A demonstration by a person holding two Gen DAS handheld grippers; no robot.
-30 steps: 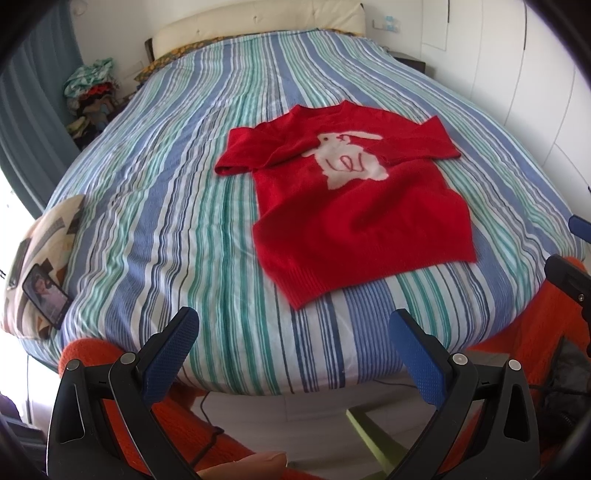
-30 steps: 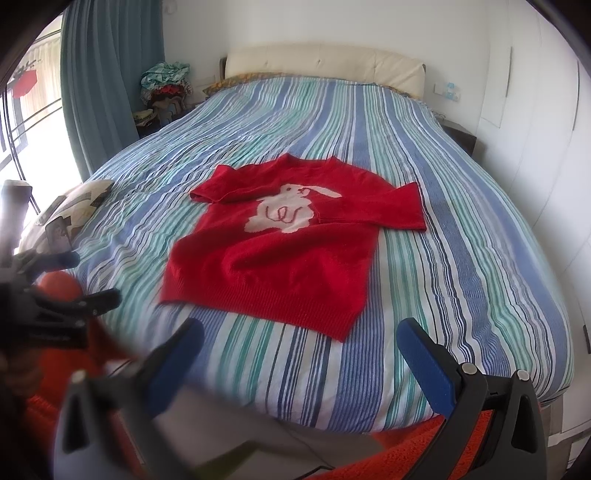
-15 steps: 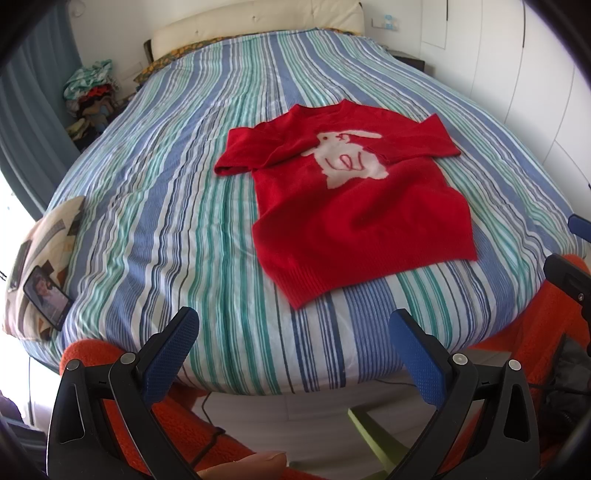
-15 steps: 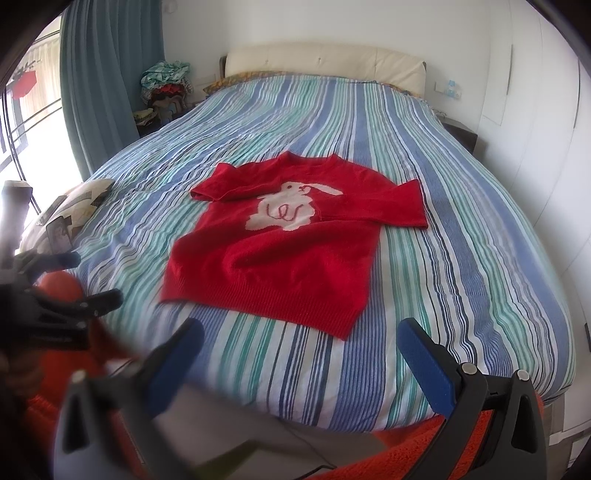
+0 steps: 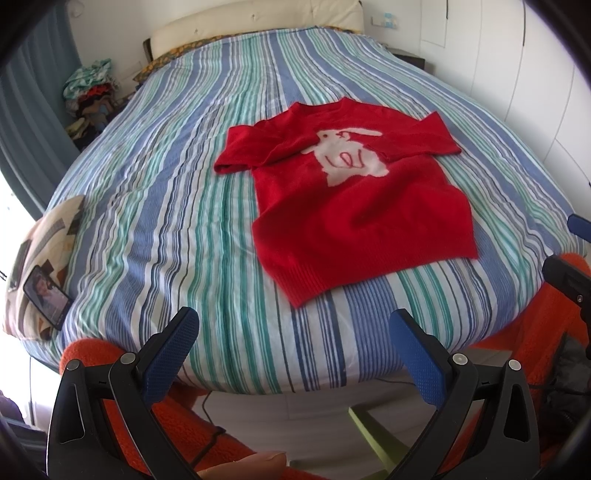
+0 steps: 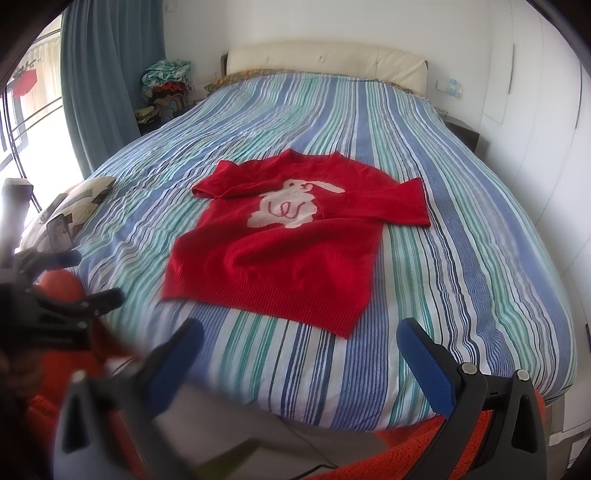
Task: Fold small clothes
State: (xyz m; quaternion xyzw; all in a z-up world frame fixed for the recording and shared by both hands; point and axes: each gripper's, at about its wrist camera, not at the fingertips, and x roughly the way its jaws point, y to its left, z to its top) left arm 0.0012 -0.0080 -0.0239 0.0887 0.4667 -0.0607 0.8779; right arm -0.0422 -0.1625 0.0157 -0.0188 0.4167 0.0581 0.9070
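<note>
- Nothing much has moved since the earlier frames: both views sit almost as they did, with the red sweater (image 5: 354,206) in the same spot on the bed.
- At the far left of the left wrist view, a patterned cushion (image 5: 44,236) lies on the edge of the bed with a phone (image 5: 47,297) resting on it, screen lit.
- At upper left, a heap of clothes (image 5: 88,85) sits beside a blue-grey curtain (image 5: 26,122).
- Across the middle of the frame, the bed's striped cover (image 5: 166,206) in blue, green and white runs up to a cream headboard (image 5: 258,22).
- Centre right of the frame, the sweater lies flat and unfolded on the cover, front up, showing a white rabbit motif (image 5: 349,157); its short sleeves are spread to each side and its ribbed hem points to the near edge of the bed.
- Along the bottom of the frame, the left claw (image 5: 293,350) is spread wide, empty, its blue pads off the near end of the bed and apart from the sweater.
- In the right wrist view, the right claw (image 6: 301,356) is likewise spread and empty at the bottom of the frame, its left finger blurred.
- At lower left of that view, the left claw appears again, blurred, over orange fleece fabric (image 6: 59,288).
</note>
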